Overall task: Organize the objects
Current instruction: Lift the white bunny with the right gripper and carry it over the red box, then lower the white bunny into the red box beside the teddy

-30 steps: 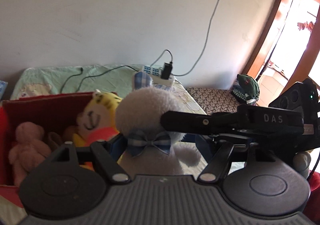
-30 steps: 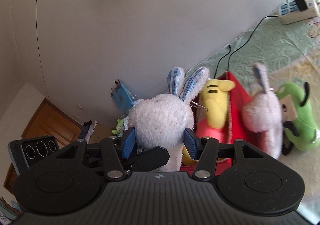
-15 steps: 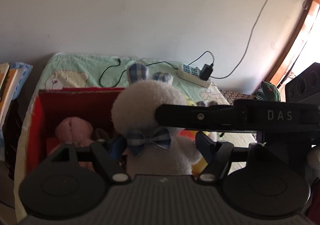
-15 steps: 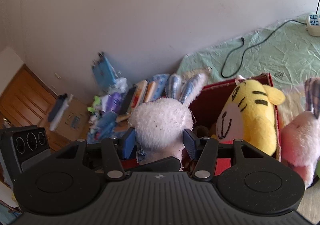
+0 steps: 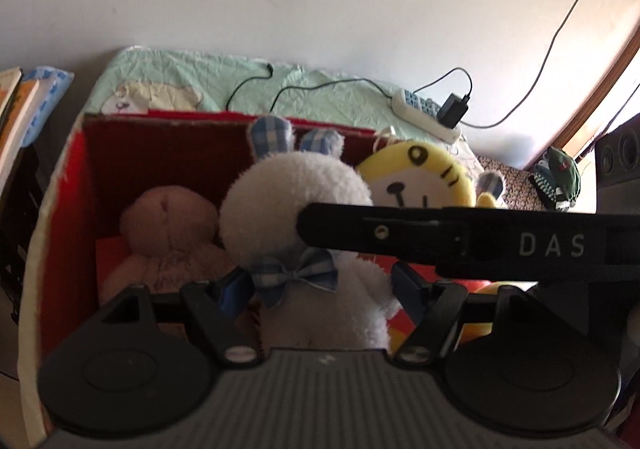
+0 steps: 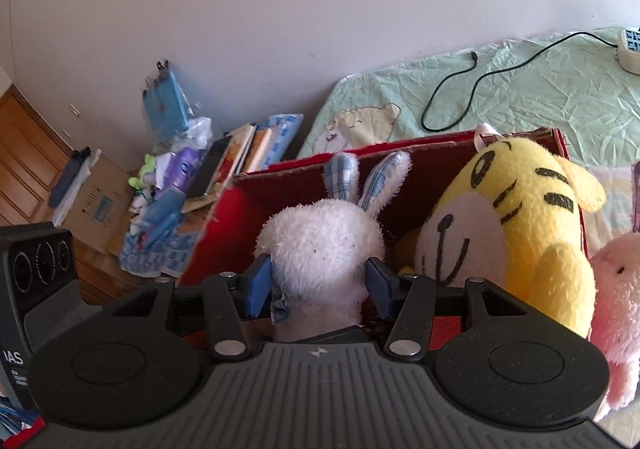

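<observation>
Both grippers on one toy: white plush rabbit (image 5: 296, 209) hanging over the open red box (image 5: 72, 169), checked ears up, blue checked bow tie (image 5: 294, 273) at the throat. Left gripper (image 5: 320, 285) clamped narrow across the rabbit's body just below the bow, blue pads sunk into the fur on either side. Right gripper (image 6: 318, 283) pinching the head from behind, pads pressed tight against both sides. Inside the box, a pink teddy bear (image 5: 168, 233) slumped toward the left wall and a yellow tiger plush (image 6: 516, 225) leaning at the right wall (face up, stripes showing). Pink plush (image 6: 616, 313) just outside that right wall. Green sheet (image 6: 520, 89) beyond the box's far edge, with a black cable (image 6: 476, 85) and a white power strip (image 5: 424, 113).
</observation>
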### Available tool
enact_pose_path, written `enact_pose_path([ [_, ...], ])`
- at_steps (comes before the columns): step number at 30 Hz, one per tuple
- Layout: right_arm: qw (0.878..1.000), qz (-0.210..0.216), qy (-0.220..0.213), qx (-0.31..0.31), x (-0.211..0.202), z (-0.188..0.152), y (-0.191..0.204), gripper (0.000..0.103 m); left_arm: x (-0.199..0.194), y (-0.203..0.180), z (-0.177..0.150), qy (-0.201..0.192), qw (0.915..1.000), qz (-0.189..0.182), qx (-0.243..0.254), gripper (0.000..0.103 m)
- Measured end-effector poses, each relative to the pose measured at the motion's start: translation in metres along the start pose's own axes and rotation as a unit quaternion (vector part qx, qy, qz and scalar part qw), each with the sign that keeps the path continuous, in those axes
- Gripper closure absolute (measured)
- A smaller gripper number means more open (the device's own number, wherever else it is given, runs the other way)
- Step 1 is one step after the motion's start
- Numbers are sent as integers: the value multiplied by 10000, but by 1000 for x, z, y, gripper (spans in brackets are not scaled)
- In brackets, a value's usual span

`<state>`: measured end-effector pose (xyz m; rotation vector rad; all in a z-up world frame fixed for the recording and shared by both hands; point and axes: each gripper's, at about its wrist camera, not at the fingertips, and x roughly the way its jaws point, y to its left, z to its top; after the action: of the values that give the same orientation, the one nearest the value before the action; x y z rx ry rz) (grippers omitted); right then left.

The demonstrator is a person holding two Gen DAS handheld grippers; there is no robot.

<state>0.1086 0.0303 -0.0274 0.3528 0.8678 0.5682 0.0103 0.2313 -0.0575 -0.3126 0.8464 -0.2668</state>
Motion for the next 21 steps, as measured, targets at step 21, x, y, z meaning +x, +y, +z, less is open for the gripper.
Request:
enact_pose_path([
  [21, 9985, -523, -103, 119, 4, -10, -5, 50, 19, -4, -4, 354, 9985, 373, 179, 17],
])
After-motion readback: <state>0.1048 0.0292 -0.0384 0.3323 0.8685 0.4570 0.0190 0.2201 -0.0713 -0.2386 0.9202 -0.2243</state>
